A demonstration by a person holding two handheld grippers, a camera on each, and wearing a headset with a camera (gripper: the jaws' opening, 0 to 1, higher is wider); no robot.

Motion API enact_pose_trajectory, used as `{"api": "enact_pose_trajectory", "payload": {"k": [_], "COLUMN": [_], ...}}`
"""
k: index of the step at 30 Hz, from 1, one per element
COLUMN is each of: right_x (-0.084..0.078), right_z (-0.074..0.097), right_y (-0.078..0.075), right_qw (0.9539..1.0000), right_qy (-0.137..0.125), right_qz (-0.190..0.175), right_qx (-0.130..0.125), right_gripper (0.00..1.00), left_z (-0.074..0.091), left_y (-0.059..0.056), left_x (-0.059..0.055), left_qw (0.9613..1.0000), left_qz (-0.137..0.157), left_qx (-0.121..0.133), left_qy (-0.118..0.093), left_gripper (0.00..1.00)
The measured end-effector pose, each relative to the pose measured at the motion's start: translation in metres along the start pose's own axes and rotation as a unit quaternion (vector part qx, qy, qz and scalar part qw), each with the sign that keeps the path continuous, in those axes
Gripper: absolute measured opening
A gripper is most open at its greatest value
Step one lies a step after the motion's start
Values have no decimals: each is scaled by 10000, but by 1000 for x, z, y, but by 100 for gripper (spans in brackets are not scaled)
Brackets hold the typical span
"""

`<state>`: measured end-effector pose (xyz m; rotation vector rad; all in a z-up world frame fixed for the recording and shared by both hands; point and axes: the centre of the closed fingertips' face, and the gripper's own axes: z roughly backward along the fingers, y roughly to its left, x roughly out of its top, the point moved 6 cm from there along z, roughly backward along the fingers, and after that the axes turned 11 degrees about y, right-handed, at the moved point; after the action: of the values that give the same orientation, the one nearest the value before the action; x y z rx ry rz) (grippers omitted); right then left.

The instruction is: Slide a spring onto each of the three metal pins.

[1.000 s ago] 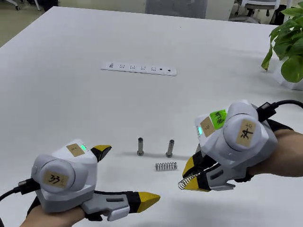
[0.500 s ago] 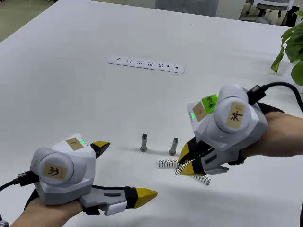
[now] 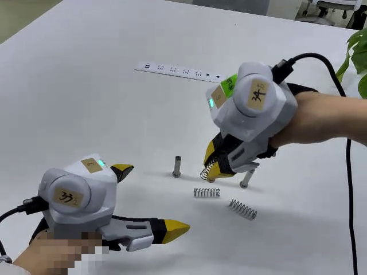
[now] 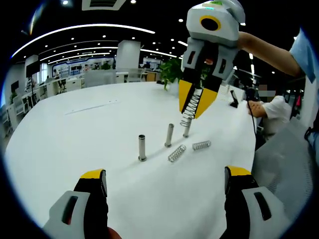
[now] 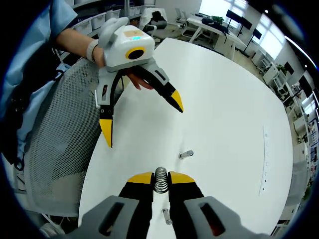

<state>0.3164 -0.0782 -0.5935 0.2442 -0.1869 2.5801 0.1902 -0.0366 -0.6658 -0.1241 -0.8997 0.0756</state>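
- Right tongs [image 3: 210,171] sit at the centre of the head view, tips pointed down at the table [image 3: 86,86]. Jaws are clamped on the held spring [image 3: 205,171], which pokes out below the yellow tips.
- In the left gripper view the right tongs [image 4: 194,107] come down from the top of the frame. The held spring [image 4: 188,110] hangs nearly upright.
- Also in this view, three pins stand upright in a row at centre frame: left pin [image 4: 142,148], middle pin [image 4: 169,135] and right pin [image 4: 187,131].
- The spring's lower end lines up with the top of the right pin. I cannot tell which pin it is really over, or whether it touches.
- In the head view the left pin [image 3: 177,166] is just left of my right tongs and the right pin [image 3: 246,179] is at their lower right.
- In the right gripper view the jaws [image 5: 160,179] pinch the held spring [image 5: 160,180] at bottom centre. One pin [image 5: 186,155] shows just beyond it, another pin [image 5: 166,216] low between the jaw bodies.
- Two springs lie flat on the table below the pins in the head view: first loose spring [image 3: 207,192] and second loose spring [image 3: 242,209], apart from each other.
- Left tongs [image 3: 149,199] are at the lower left of the head view, jaws wide apart and holding nothing, well clear of the pins.
- Power strip [image 3: 178,71] lies at upper centre of the head view.
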Motion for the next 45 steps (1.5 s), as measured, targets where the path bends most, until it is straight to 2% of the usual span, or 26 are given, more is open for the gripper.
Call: {"api": "enact_pose_trajectory", "payload": {"k": [9,12,14,16,21,27,45], "right_x": [13,17,18,22,28,34,37], "right_z": [-8,-13,-16,-20,-24,-28,-39], "right_y": [-23,-30,-38,-41,-49,-51,-55], "right_qw": [9994,9984,9967,9968,9951,9933,9900], "right_qy": [212,381,643,615,739,824,1016], "right_qz": [260,418,485,518,652,801,957], "right_qx": [90,63,-42,12,4,71,192], "right_gripper": [12,12,12,12,12,12,12], "left_z": [-2,-2,-2,-3,-3,-4,-3], "left_y": [-5,-5,-6,-7,-5,-5,-3], "left_x": [-2,-3,-3,-4,-5,-5,-6], "left_qw": [9999,9999,9998,9998,9998,9998,9998], "left_qz": [-91,-91,-101,-98,-104,-89,-60], "left_qx": [-62,-77,-84,-87,-95,-103,-97], "left_qy": [105,113,123,148,147,155,158], "left_gripper": [100,100,100,100,100,100,100]}}
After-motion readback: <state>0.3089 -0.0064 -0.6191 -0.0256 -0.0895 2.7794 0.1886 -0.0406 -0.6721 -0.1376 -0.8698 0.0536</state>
